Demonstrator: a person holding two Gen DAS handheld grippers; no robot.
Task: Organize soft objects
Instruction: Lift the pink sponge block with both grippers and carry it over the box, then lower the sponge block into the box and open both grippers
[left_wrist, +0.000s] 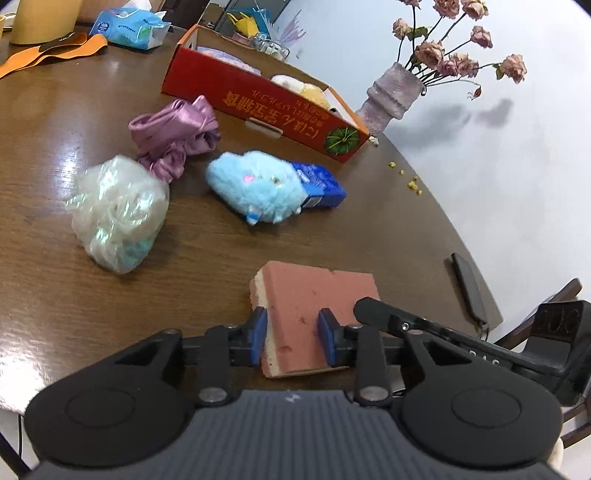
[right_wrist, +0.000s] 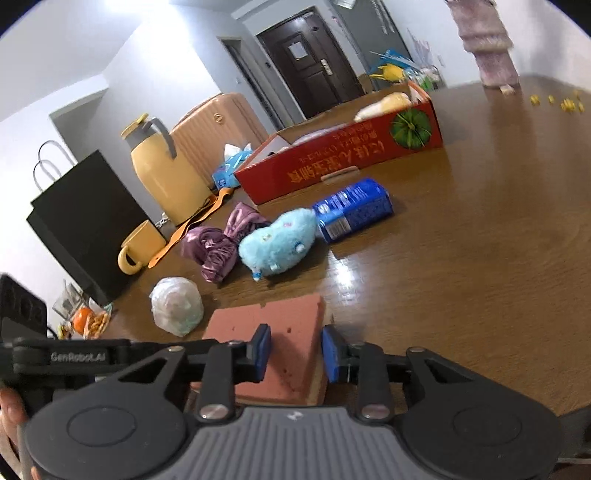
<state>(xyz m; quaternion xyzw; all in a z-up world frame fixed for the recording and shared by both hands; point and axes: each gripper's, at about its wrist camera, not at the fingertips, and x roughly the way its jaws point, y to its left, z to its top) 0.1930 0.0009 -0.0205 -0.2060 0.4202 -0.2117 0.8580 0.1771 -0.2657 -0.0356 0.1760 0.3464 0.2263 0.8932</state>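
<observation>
Nearest, both grippers are clamping the same pink sponge (left_wrist: 314, 314), which is lying flat on the near part of the brown table (left_wrist: 369, 229): the left gripper (left_wrist: 293, 338) is pinching its near-left corner between blue pads, and the right gripper (right_wrist: 295, 350) is squeezing its near-right corner. Just beyond to the left, a clear plastic bundle (left_wrist: 118, 210) is sitting. Farther back, a blue plush toy (left_wrist: 251, 184) is leaning against a blue packet (left_wrist: 321, 184), beside a purple satin cloth (left_wrist: 177, 136). Farthest, a red cardboard box (left_wrist: 266, 107) is holding pale soft items.
</observation>
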